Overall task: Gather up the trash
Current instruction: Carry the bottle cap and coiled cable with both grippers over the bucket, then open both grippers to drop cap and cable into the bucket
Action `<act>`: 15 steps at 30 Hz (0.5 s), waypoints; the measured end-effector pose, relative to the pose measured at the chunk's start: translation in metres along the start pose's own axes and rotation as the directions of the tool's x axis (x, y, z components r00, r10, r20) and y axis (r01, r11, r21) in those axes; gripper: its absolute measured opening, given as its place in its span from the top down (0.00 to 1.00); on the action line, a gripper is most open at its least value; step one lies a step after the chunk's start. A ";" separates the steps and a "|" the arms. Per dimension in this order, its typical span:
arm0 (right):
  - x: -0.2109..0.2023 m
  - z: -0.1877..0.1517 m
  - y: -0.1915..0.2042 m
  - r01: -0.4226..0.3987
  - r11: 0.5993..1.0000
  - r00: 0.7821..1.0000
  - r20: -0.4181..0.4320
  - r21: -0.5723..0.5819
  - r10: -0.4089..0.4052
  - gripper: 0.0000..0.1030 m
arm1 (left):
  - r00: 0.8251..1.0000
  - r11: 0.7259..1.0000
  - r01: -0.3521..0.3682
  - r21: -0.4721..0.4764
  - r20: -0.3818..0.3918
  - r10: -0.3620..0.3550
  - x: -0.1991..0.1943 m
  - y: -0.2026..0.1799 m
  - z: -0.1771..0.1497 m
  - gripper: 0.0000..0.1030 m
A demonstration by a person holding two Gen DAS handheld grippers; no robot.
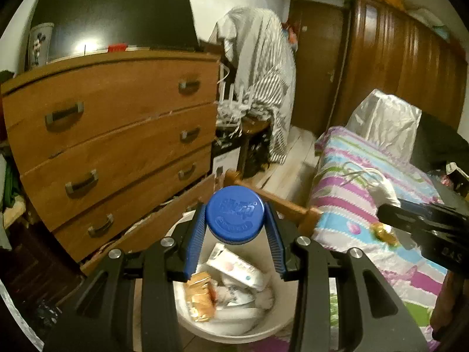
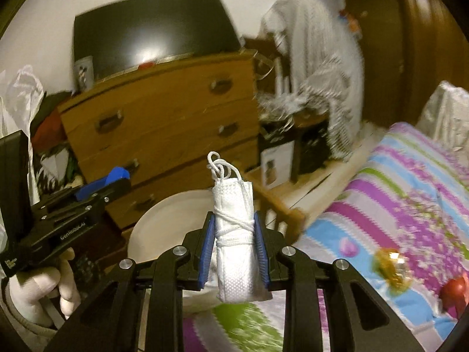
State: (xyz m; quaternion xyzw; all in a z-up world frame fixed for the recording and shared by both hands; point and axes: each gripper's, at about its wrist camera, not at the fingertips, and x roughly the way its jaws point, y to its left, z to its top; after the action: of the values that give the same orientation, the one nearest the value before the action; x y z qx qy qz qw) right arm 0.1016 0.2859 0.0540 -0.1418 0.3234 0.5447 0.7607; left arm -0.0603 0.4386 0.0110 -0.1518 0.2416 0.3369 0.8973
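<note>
Fingers of the left gripper (image 1: 234, 220) are clamped on a blue bottle cap (image 1: 234, 215), one blue pad against each side of its ribbed rim, so the cap sits right at the fingertips with its embossed top facing the camera. Below and behind the cap stands a white waste bin (image 1: 288, 308) on the floor, at the foot corner of the bed (image 1: 381, 182). Inside the bin lie a white carton (image 1: 237, 267), a golden wrapper (image 1: 200, 296) and crumpled white paper (image 1: 246, 296).

Fingers of the right gripper (image 2: 233, 234) are pressed together on a folded white face mask (image 2: 234, 252) bound with its own ear loops. The mask stands upright between the pads: its top and the loose loops reach beyond the fingertips, and its lower end hangs back toward the camera. In the right wrist view the bin's rim (image 2: 152, 220) shows behind the mask, and the left gripper (image 2: 99, 186) comes in from the left edge, held by a white-gloved hand (image 2: 44, 290).

On the striped bedspread, near the foot edge of the bed, lies a gold foil wrapper (image 2: 391, 267), with a red object (image 2: 455, 293) just beside it. A wooden chest of drawers (image 1: 117, 135) stands behind the bin.
</note>
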 end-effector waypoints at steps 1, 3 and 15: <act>0.010 0.003 0.003 -0.008 1.000 1.000 -0.021 -0.006 0.008 0.73 | 1.000 1.000 -0.003 -0.001 -0.020 0.003 0.006 0.005 -0.001 0.63; 0.037 0.010 0.009 -0.027 0.999 0.996 -0.080 -0.017 0.025 0.73 | 0.999 1.000 -0.005 -0.006 -0.044 0.005 0.021 0.011 -0.001 0.63; 0.111 0.017 0.010 -0.044 0.998 0.976 -0.216 -0.034 0.036 0.73 | 0.990 0.999 -0.028 -0.017 -0.137 0.026 0.059 0.043 -0.012 0.63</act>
State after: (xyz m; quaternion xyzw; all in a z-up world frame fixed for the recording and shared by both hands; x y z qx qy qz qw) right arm 0.1203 0.3815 -0.0036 -0.2080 0.3960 0.5474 0.7073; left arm -0.0542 0.4960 -0.0352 -0.1798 0.3013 0.3401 0.8725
